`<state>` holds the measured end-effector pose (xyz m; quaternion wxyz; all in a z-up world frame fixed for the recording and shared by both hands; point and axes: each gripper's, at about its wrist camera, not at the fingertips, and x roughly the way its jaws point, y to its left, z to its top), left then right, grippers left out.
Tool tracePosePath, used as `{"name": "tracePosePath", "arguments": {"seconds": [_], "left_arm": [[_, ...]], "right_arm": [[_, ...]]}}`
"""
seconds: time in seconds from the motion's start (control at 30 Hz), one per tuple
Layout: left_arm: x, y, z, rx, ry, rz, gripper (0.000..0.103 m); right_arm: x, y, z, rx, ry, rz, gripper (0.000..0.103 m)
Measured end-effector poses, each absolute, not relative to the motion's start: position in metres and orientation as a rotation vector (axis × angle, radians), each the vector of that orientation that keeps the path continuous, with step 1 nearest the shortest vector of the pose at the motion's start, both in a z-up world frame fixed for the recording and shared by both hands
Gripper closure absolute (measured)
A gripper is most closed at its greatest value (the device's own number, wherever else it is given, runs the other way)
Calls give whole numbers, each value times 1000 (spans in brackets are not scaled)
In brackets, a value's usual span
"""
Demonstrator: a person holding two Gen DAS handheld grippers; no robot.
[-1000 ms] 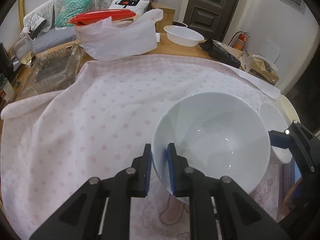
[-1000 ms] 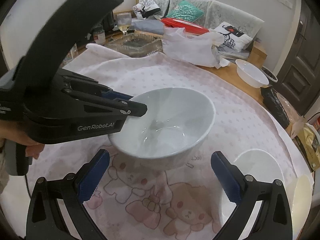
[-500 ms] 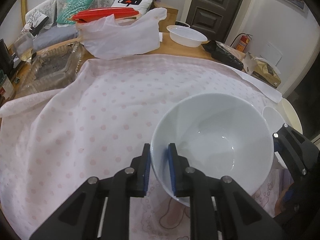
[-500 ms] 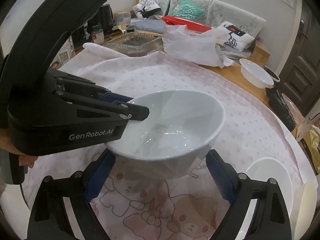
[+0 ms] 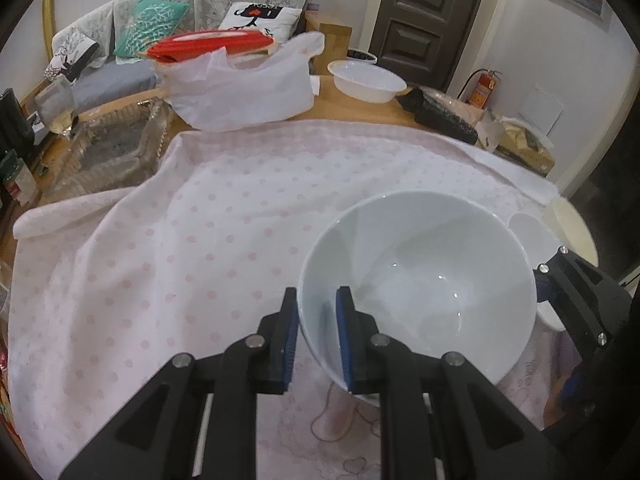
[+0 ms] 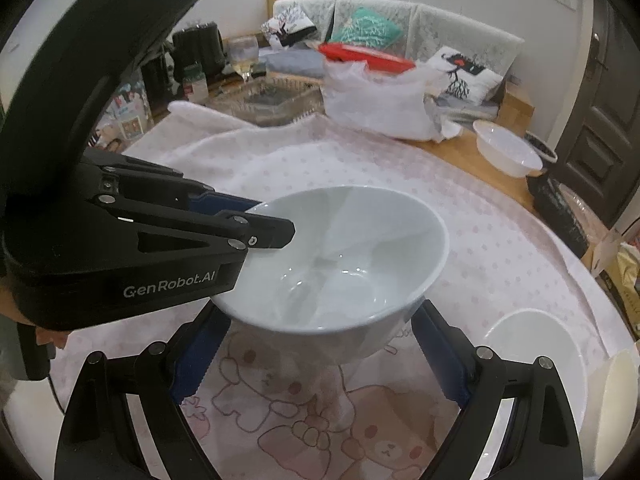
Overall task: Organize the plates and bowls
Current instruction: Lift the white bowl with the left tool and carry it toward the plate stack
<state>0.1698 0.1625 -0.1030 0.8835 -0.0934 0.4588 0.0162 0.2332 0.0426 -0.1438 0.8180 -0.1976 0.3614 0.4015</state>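
My left gripper is shut on the near rim of a large white bowl, one finger inside and one outside, and holds it above the pink dotted tablecloth. In the right wrist view the bowl hangs between the fingers of my right gripper, which is open and straddles the bowl's underside. A smaller white bowl sits on the cloth at the right, with a cream plate at the table edge beside it.
A white plastic bag with a red lid, a white plastic basin, a glass tray and a black bag stand along the far side. Bottles and a kettle stand at the left.
The bowl has risen and moved closer to the right gripper, whose fingers now lie on both sides of its base. The left gripper keeps its hold on the rim.
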Motion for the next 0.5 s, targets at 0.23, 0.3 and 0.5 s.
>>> {"name": "tracePosePath", "arguments": {"seconds": [0.23,0.3,0.5], "left_arm": [[155,146,-66,-172,892,16,89],[152,134,-53,-145,877,16,89],[150,97,-21,-105,840,-6,89]], "right_arm": [[224,24,-125,-392,742,843,14],[225,13,-119,-360,742,839,14],[220,-26,-96,-306,702,817,14]]}}
